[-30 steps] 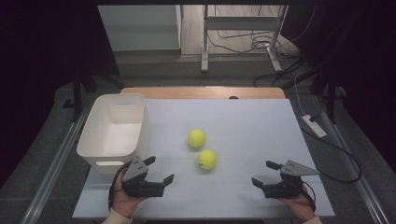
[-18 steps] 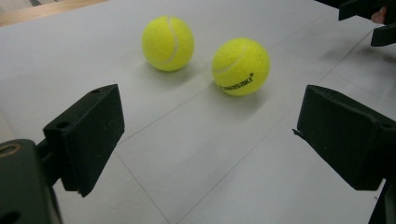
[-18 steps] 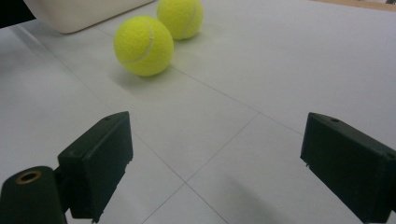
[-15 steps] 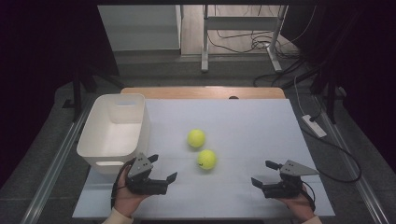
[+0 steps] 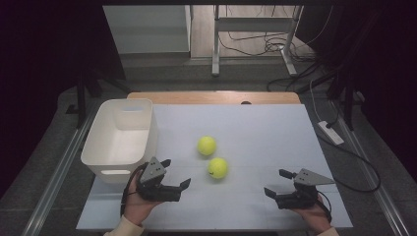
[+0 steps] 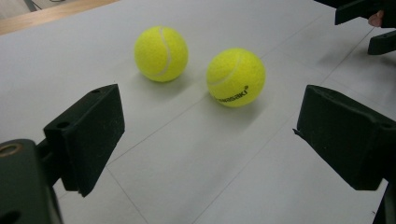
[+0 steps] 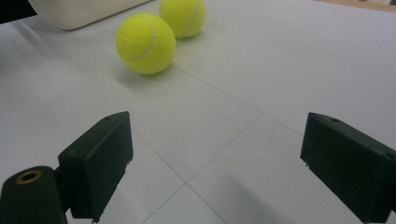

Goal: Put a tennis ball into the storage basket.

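your left hand-held gripper (image 5: 174, 173) sits low at the near left of the surface (image 5: 265, 132), jaws spread wide and holding nothing, aimed toward the two tennis balls. the nearer ball (image 5: 217, 167) lies just ahead of it, toward the middle of the surface; the farther ball (image 5: 206, 145) rests just beyond that one, close but apart from it as far as the left gripper view shows. your right hand-held gripper (image 5: 281, 183) is also spread and empty, well off to the near right.

the main risk is the balls' shape: they are round, and a jaw that touches off centre will likely nudge one so it rolls away over the smooth, pale surface. come in too deep and you may knock the nearer ball into the farther one and send both off. the fuzzy felt should grip well against the flat black jaw pads, but a squeeze above the ball's middle could make it pop out downward.

the white bin (image 5: 98, 146) at the left is smooth, rigid-looking plastic with a rolled rim and rounded corners; it stands right by your left hand, so a wide swing could bump its wall.
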